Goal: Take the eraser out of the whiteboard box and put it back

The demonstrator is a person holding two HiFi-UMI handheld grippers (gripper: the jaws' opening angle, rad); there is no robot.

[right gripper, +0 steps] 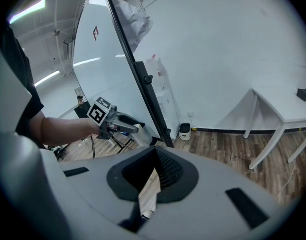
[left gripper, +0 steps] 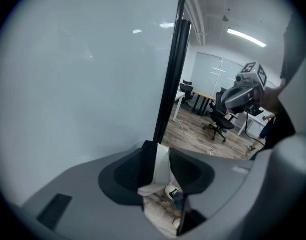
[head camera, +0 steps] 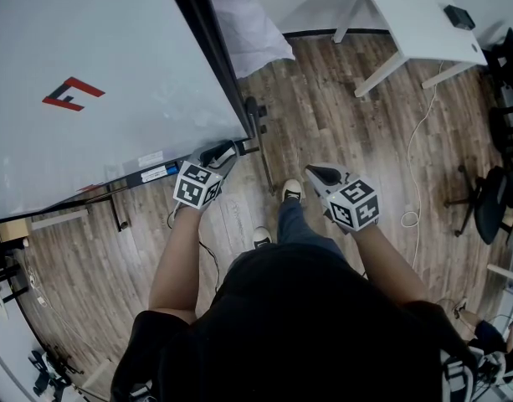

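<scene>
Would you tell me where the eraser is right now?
In the left gripper view, the white eraser stands between the left gripper's jaws, beside the whiteboard's dark right edge.

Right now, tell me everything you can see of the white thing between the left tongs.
The white slab, probably the eraser, looks smooth and plastic. It stands upright between the left tongs, both dark pads pressed on its flat sides, its lower end curling outward. It sits beside the whiteboard's dark frame post.
</scene>
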